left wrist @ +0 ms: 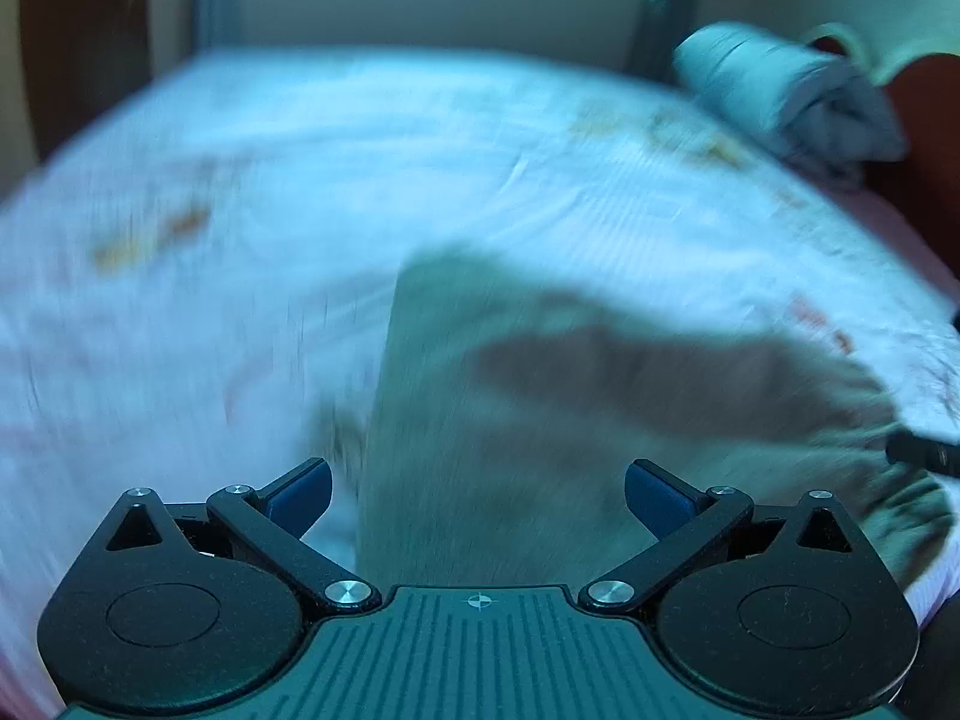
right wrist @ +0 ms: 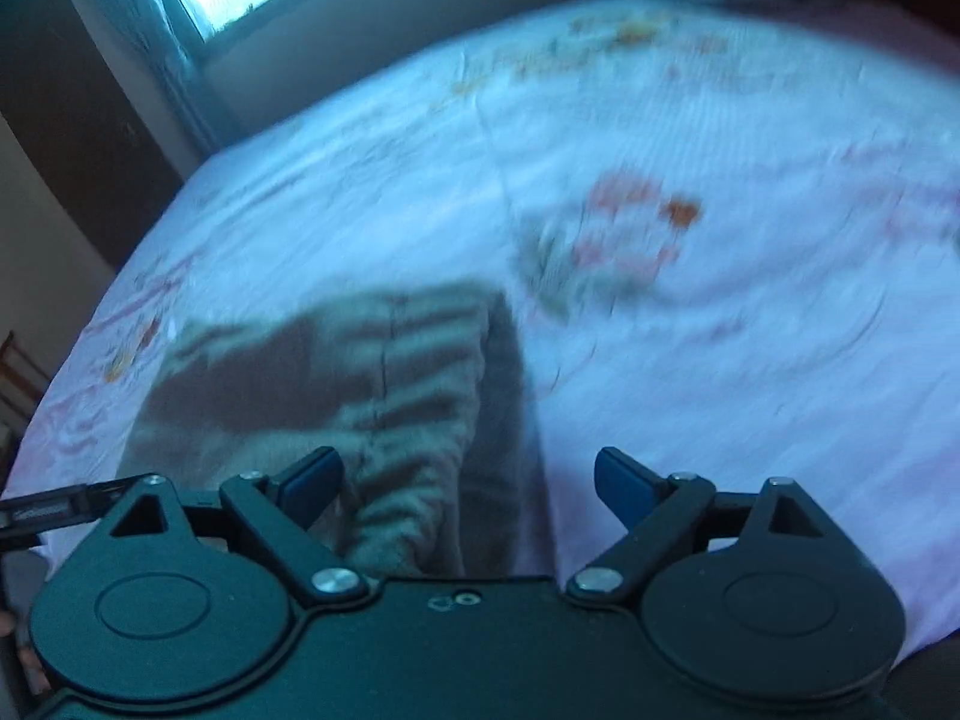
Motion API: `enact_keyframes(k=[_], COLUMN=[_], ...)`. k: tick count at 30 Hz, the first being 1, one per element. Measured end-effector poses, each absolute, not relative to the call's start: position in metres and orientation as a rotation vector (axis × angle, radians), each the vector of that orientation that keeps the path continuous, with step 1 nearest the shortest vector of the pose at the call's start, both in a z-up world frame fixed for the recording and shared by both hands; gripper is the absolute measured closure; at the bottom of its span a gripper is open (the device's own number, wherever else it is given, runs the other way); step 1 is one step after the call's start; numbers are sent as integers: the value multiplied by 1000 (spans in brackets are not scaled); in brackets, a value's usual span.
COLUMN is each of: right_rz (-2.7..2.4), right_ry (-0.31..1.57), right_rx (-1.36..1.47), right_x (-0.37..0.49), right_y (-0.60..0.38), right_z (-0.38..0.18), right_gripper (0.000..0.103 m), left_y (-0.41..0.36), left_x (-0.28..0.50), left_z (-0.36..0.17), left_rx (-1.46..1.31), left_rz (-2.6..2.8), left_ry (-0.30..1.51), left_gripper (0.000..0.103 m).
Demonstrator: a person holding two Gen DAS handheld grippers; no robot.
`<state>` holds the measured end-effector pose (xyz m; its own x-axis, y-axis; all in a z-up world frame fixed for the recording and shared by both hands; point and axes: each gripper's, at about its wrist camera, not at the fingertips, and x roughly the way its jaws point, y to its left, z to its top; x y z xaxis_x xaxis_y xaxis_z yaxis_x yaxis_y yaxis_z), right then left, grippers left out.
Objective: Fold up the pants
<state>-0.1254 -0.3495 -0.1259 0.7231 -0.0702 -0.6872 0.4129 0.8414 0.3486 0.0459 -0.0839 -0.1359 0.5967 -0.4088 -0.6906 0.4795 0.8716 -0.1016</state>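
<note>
Left gripper [left wrist: 478, 495] jaws spread wide, gripping nothing; right gripper [right wrist: 468, 489] likewise, both hovering above pants [left wrist: 540, 396]. Pants lying bunched on bed [left wrist: 270, 180]. Advice: be pinching waistband corners cleanly, pulling flat before folding.

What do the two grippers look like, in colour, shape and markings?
The left gripper and the right gripper look alike: black linkage arms with silver round screws, round black side discs and blue pads on the fingers. The left body is ribbed and bears a small crosshair mark. No cables or sleeves are visible.
</note>
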Motion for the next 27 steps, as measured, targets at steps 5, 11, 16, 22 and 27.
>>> enact_keyframes(k=[5,11,16,22,27], right_rz=[-177,-133,-127,-255,-291], right_ry=[589,698,753,836,804], right_rx=[493,520,487,461,480], right_x=[-106,-52,-17,6,-15], right_y=[-340,-326,-310,-326,-349], right_z=[-91,-108,-116,-146,-147], right_gripper=[37,94,92,103,103], left_y=[-115,-145,-165,-155,-140], left_x=[70,109,125,138,128], left_z=[-118,-138,-152,-172,-159], left_rx=[94,126,138,98,38], left_rz=[-646,-609,-605,-533,-524], left_ry=[787,874,880,881,845], left_gripper=[0,28,44,62,63])
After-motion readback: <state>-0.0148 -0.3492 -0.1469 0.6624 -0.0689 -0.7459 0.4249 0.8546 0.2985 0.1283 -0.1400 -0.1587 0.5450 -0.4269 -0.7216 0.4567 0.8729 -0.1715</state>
